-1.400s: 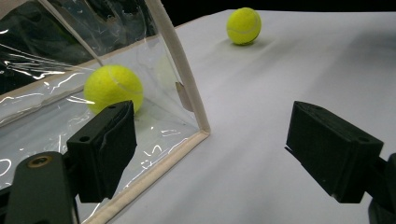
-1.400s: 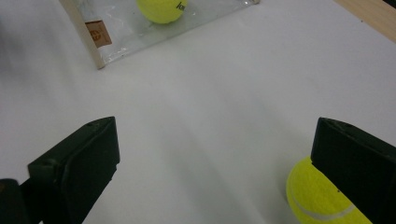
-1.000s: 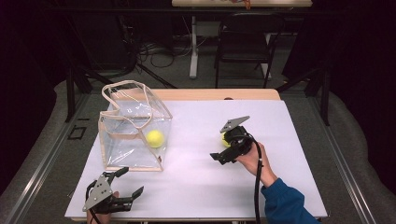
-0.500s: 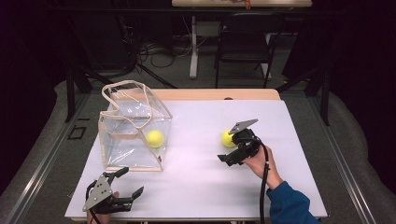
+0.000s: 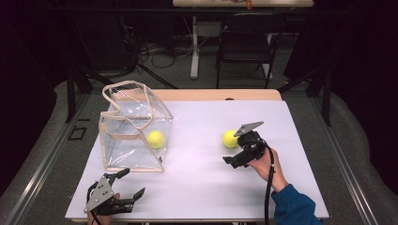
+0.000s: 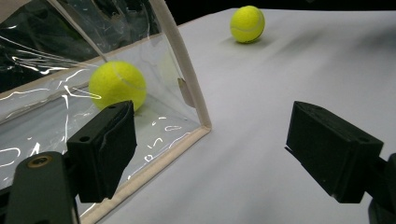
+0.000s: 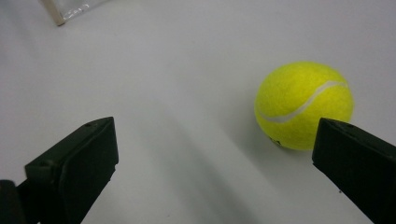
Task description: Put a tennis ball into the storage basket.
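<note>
Left tool point(image 5: 123, 186) sits at the desk's point(image 5: 197, 197) near left corner, jaws wide apart, nothing between them, held by a hand at the near edge. In the left gripper view its jaws frame bare desk, with the near corner of the clear bag point(image 6: 56, 93) just beyond the left jaw.

Clear bag point(image 5: 133, 136) stands upright on the left half of the desk, just past the left tool, tan trim along edges, handles up and flopped over the open top. One tennis ball inside the bag point(image 5: 156, 139), resting on the bag floor near its right wall; the left gripper view shows that ball point(image 6: 117, 85) behind the plastic.

Right tool point(image 5: 241, 154) is right of desk centre, gripped by the right hand point(image 5: 265, 164), blue sleeve point(image 5: 293, 206) coming from the near right corner. Jaws spread apart, gripping nothing, cable trailing down toward the near edge.

Second tennis ball point(image 5: 230, 138) lies loose on the desk, just beyond the right tool on its far left side, near but not touching as far as visible. In the right gripper view the ball point(image 7: 303, 105) sits close to the right jaw, off-centre in the gap, white seam showing. The left gripper view shows the same ball point(image 6: 247, 24) far across the desk.

Past the far edge: a dark chair point(image 5: 244, 51) on the floor.
</note>
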Motion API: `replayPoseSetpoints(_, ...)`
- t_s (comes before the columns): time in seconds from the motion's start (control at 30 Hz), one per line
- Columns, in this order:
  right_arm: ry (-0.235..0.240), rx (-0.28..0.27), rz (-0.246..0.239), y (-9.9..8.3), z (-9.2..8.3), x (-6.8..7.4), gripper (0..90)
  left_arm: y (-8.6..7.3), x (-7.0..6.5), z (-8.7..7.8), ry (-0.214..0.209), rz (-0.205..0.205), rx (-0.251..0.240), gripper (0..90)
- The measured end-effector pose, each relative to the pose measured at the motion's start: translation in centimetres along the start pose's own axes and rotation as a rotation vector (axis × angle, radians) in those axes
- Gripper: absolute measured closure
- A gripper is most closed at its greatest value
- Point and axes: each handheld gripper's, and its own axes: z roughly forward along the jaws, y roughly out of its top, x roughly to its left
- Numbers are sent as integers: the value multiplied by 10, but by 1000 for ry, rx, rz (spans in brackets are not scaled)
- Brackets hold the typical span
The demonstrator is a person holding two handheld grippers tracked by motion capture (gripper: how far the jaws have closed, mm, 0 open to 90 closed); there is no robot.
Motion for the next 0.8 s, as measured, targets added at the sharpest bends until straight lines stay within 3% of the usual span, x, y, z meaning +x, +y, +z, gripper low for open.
replayPoseSetpoints(0.07,0,0,0,0,0,0,0,0,1,-1,3,-2,-4,159)
replayPoseSetpoints(0.1,-65,27,0,-8,1,-8,0,0,1,0,2,0,-2,159)
replayPoseSetpoints(0.2,-79,29,8,-10,1,-12,0,1,0,1,-5,5,2,159)
replayPoseSetpoints(0.8,-103,21,48,-5,9,-29,0,0,3,3,-15,9,1,159)
